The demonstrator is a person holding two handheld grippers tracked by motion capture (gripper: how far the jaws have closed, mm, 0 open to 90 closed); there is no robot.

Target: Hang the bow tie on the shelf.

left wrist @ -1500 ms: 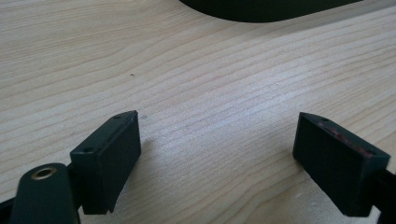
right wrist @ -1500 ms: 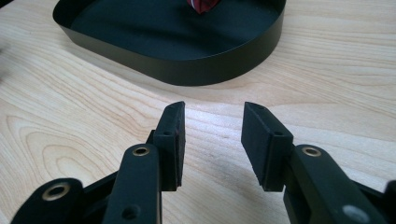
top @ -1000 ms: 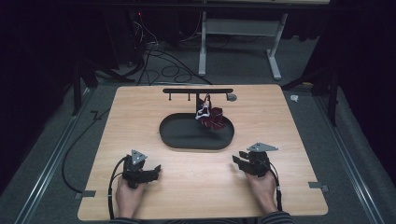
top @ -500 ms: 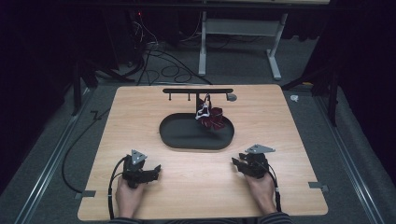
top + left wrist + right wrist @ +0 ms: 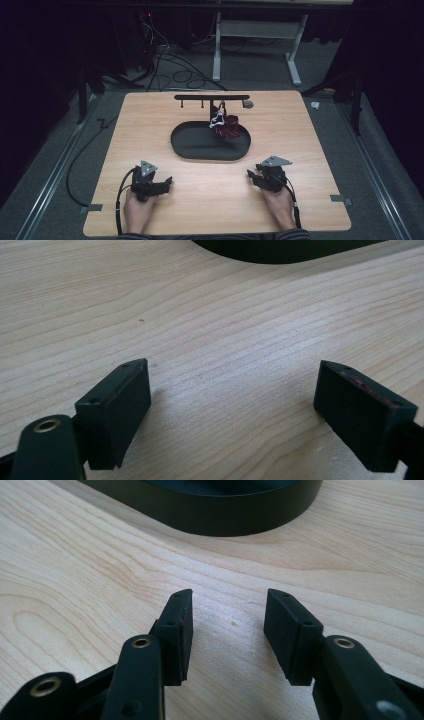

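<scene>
Right tool (image 5: 227, 630) has just been opening, empty; high view adds the left tool (image 5: 161, 183), released, and tray (image 5: 190, 147).

From above the person's side, the high view looks forward and down over the whole wooden table (image 5: 150, 125). The left gripper view skims low and close over bare wood toward the black oval tray (image 5: 280, 252) at twelve o'clock; the right gripper view shares that tray's wall, nearer.
</scene>
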